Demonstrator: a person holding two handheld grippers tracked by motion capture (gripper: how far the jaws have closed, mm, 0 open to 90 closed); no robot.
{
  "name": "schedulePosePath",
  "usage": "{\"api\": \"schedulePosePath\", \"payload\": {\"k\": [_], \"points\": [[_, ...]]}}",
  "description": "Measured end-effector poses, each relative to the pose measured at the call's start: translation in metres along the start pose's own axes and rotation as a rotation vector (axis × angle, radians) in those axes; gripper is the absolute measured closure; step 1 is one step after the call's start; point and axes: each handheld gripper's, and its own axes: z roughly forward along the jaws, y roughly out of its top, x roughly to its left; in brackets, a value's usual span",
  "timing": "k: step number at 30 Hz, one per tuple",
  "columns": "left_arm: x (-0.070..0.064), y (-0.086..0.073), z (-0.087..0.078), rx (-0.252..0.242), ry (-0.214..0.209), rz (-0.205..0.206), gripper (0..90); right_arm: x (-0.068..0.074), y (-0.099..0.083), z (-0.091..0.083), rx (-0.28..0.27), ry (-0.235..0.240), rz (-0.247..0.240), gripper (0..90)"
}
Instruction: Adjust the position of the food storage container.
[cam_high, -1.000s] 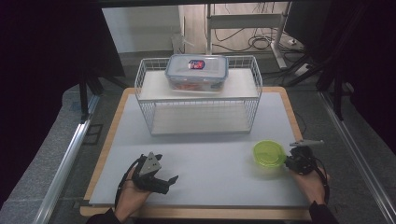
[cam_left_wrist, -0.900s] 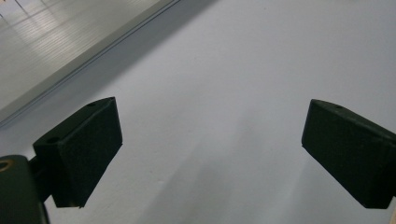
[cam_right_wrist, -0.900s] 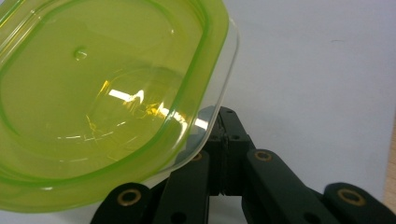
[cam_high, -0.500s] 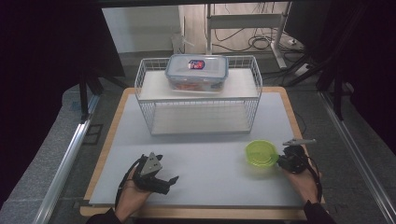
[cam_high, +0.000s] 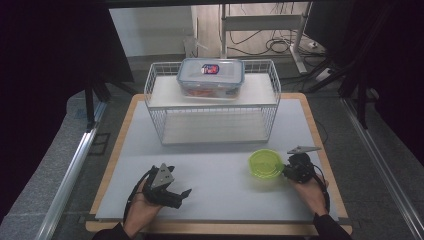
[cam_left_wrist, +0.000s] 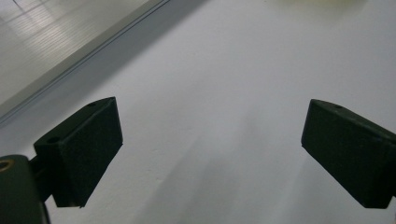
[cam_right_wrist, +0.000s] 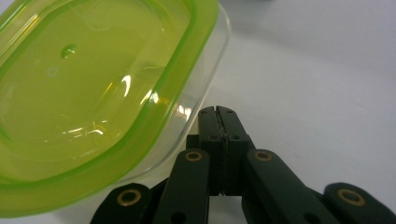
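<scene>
1. Risk, as I judge it: my right gripper (cam_high: 290, 171) has its fingers pressed flat together with nothing between them, tips right beside the wall of the green-lidded container (cam_right_wrist: 100, 88). Nudging with shut fingers could skid the box leftward or spin it instead of steering it.
2. Second risk: the container looks light, clear plastic, and apparently empty. A push high on the wall or under the lid lip could tip it or pop the lid.
3. Third risk: if a grasp is wanted, the fingers must spread first. Opening them this close may knock the wall. I would back off a touch before spreading.
4. My left gripper (cam_high: 176, 195) lies low over the near left of the desk (cam_high: 215, 165), fingers (cam_left_wrist: 79, 149) spread wide and empty. It is well apart from the box, so it cannot steady it.
5. The wire rack (cam_high: 212, 107) stands at the far middle with a blue-lidded box (cam_high: 210, 77) on its top shelf. A hard shove far-left could run the green one into the rack's front.
6. The thing itself: a small rounded-square tub with a translucent lime lid, a thicker green rim and clear walls below. It sits upright and closed at the near right of the desk, just left of my right gripper.
</scene>
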Motion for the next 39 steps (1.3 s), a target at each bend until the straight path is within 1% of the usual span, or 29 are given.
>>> {"api": "schedulePosePath", "payload": {"k": [11, 17, 29, 39], "points": [[0.000, 0.000, 0.001, 0.009, -0.001, 0.001, 5.2, 0.021, 0.009, 0.015, 0.003, 0.048, -0.012, 89.7], [0.000, 0.000, 0.001, 0.011, 0.000, 0.002, 5.1, 0.035, 0.014, 0.023, 0.009, 0.079, -0.014, 89.7], [-0.001, 0.000, 0.002, 0.017, 0.000, 0.007, 5.1, 0.068, 0.021, 0.037, 0.032, 0.126, -0.057, 89.7], [-0.001, 0.000, 0.002, 0.020, 0.000, 0.007, 5.1, 0.094, 0.025, 0.047, 0.045, 0.170, -0.090, 89.7]]}}
